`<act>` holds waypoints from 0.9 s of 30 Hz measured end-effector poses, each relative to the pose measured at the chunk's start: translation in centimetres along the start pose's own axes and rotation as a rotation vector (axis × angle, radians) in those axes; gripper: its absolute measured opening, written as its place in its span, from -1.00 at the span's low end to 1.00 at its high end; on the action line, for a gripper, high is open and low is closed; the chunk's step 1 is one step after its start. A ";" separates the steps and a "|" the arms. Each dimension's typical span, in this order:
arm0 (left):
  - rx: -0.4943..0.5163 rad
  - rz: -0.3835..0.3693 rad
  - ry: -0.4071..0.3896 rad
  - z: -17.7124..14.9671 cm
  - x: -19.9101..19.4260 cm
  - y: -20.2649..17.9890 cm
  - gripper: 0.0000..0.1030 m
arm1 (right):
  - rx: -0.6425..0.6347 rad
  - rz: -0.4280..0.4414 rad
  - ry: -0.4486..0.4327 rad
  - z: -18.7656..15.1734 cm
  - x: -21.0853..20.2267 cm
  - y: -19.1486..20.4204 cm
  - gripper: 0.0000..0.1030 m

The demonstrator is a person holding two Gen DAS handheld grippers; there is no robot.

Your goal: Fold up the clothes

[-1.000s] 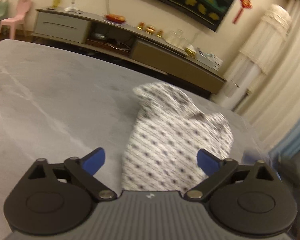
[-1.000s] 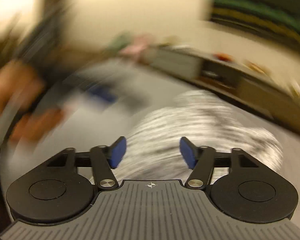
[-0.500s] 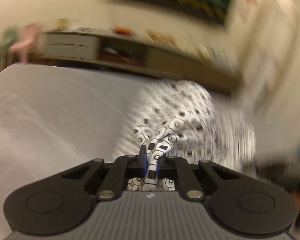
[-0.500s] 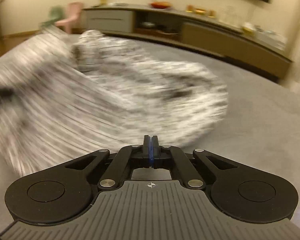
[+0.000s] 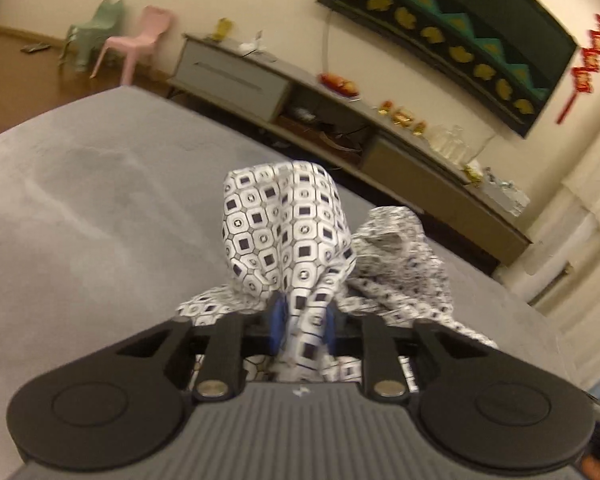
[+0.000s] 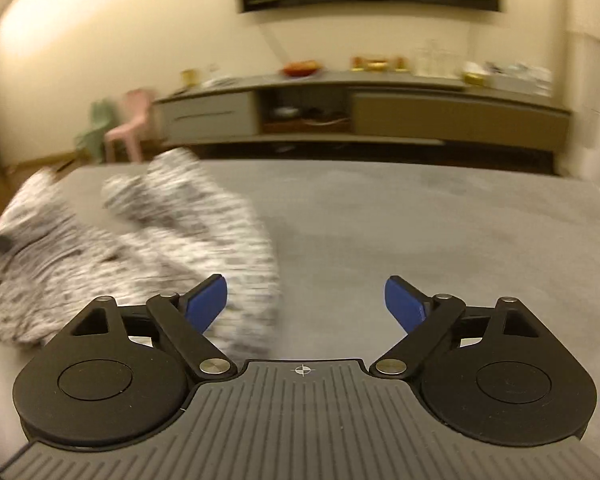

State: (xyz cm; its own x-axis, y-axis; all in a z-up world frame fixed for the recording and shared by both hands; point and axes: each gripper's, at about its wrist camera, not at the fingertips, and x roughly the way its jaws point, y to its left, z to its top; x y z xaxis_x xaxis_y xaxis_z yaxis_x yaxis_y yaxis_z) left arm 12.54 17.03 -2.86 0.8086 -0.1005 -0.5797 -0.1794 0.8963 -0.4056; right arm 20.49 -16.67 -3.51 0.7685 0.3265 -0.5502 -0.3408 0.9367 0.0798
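A white garment with a dark square print lies bunched on the grey surface. My left gripper is shut on a fold of it and holds that fold raised, so the cloth stands up in front of the camera. The rest of the garment trails to the right on the surface. In the right wrist view the garment is blurred and lies at the left. My right gripper is open and empty just to the right of the cloth, above bare grey surface.
A long low TV cabinet stands against the far wall beyond the surface edge. Two small plastic chairs stand at the left on the wooden floor. White curtains hang at the right.
My left gripper closed on a fold of the garment and lifted it. My right gripper was shut half a second ago and is now open, shifted right of the cloth.
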 end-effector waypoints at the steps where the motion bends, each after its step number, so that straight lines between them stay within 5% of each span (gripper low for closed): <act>1: 0.016 -0.022 0.000 -0.2 -0.1 -0.4 -0.84 | -0.026 0.025 0.003 0.2 0.4 1.4 0.64; 2: 0.033 -0.052 0.002 -0.5 -0.2 -0.8 -0.87 | -0.030 0.057 -0.001 0.4 0.6 2.5 0.64; 7: 0.249 -0.500 0.074 -2.9 -3.9 -4.6 -0.83 | 0.220 0.290 -0.089 0.3 -1.9 3.3 0.60; 9: 0.377 -0.691 0.116 -3.7 -5.6 -6.2 -0.68 | 0.299 0.222 -0.070 -0.8 -2.4 1.8 0.78; 11: 0.494 -0.862 0.156 -4.3 -7.2 -7.6 -0.25 | 0.337 0.111 -0.030 -1.9 -3.0 0.1 0.66; 12: 0.469 -0.814 0.152 -4.1 -6.8 -7.3 0.12 | 0.335 0.031 -0.004 -2.4 -3.4 -1.0 0.66; 15: 0.375 -0.759 0.145 -2.9 -6.0 -5.9 0.22 | 0.409 -0.131 0.042 -3.2 -5.6 -4.9 0.62; 17: 0.312 -0.776 0.123 -1.4 -5.9 -4.9 0.28 | 0.499 -0.118 0.004 -3.0 -8.4 -7.0 0.63; 20: 0.223 -0.703 0.020 0.9 -5.3 -4.0 0.57 | 0.539 0.008 -0.062 -2.5 -11.2 -7.2 0.77; 23: 0.238 -0.465 -0.014 2.9 -0.7 -5.7 0.65 | 0.442 0.123 -0.020 -2.6 -9.9 -4.8 0.86; 25: 0.337 -0.314 0.008 3.3 3.9 -8.0 0.65 | 0.360 0.131 0.053 -3.6 -7.6 -2.8 0.86; 27: 0.437 -0.161 0.034 3.1 9.0 -10.8 0.64 | 0.262 0.107 0.103 -5.1 -5.8 -1.0 0.63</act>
State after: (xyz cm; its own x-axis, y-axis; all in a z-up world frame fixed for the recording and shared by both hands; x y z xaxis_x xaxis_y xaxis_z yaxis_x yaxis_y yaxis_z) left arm 23.52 7.74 -1.55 0.7866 -0.2611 -0.5595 0.2059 0.9652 -0.1610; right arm 13.65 -20.13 -4.65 0.6725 0.4228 -0.6075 -0.2551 0.9029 0.3460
